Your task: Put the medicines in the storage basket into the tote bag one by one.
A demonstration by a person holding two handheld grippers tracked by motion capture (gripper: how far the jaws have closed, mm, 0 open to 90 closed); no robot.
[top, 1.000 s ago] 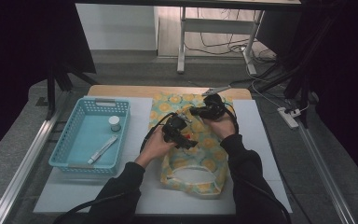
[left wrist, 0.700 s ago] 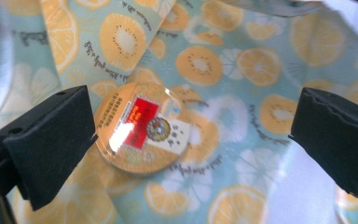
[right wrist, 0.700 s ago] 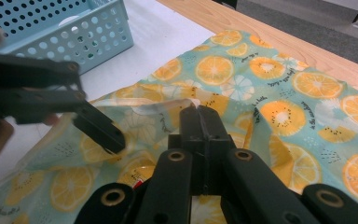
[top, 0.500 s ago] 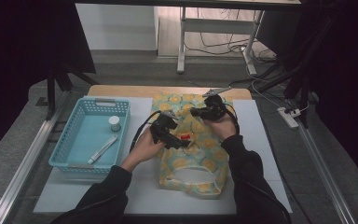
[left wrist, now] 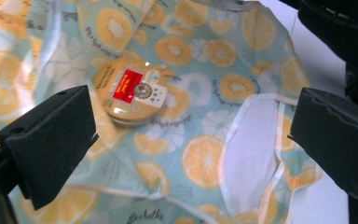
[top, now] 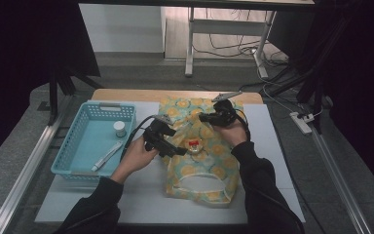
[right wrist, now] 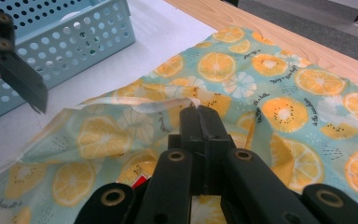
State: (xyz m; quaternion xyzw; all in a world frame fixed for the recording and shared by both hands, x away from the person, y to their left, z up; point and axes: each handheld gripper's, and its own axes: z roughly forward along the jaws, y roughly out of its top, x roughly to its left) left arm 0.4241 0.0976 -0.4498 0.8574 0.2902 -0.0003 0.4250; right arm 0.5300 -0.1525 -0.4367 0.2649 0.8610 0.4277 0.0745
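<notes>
Hand-held gripper (top: 205, 117) pinching fruit-print bag (top: 199, 170), white tabletop (top: 141, 195), grey floor (top: 9, 165)

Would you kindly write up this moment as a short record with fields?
Surface: white table top
Bag: citrus-print plastic bag lying flat, handle cut-out toward the person
On bag: small round tin, red label up
Left hand-held gripper: jaws open, above the bag, tin ahead of them
Right hand-held gripper: shut on the bag's edge
Basket: blue basket at the left, holding a white jar and a pen-like tube
</notes>
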